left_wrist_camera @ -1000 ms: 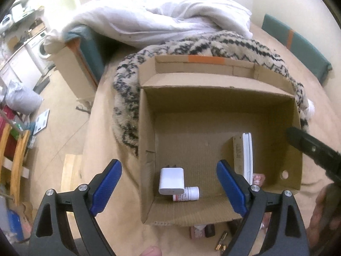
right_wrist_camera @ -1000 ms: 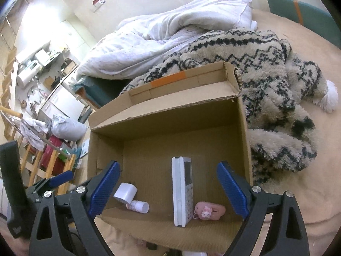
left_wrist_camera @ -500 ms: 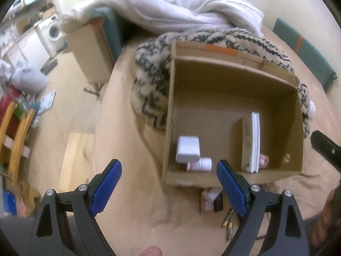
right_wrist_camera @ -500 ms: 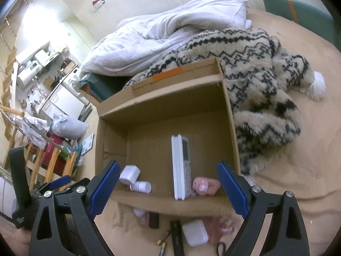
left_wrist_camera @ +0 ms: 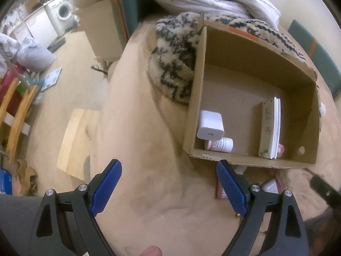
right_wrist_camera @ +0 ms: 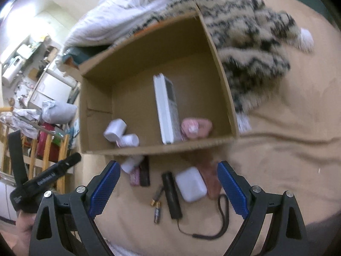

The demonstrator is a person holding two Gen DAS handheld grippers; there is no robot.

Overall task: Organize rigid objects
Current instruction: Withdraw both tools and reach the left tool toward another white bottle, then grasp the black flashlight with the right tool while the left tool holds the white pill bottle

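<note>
Right below, the right tool point(right_wrist_camera: 168, 187) hung spread wide and empty over loose items on the bed: a black stick point(right_wrist_camera: 171, 195), long axis running away from the camera, and a white case point(right_wrist_camera: 190, 183) just beside it. The left tool point(left_wrist_camera: 169, 187), equally unclenched, hovered over bare blanket, farther off. Beyond sat the cardboard box point(right_wrist_camera: 149, 149), a remote point(right_wrist_camera: 167, 108) inside.
</note>
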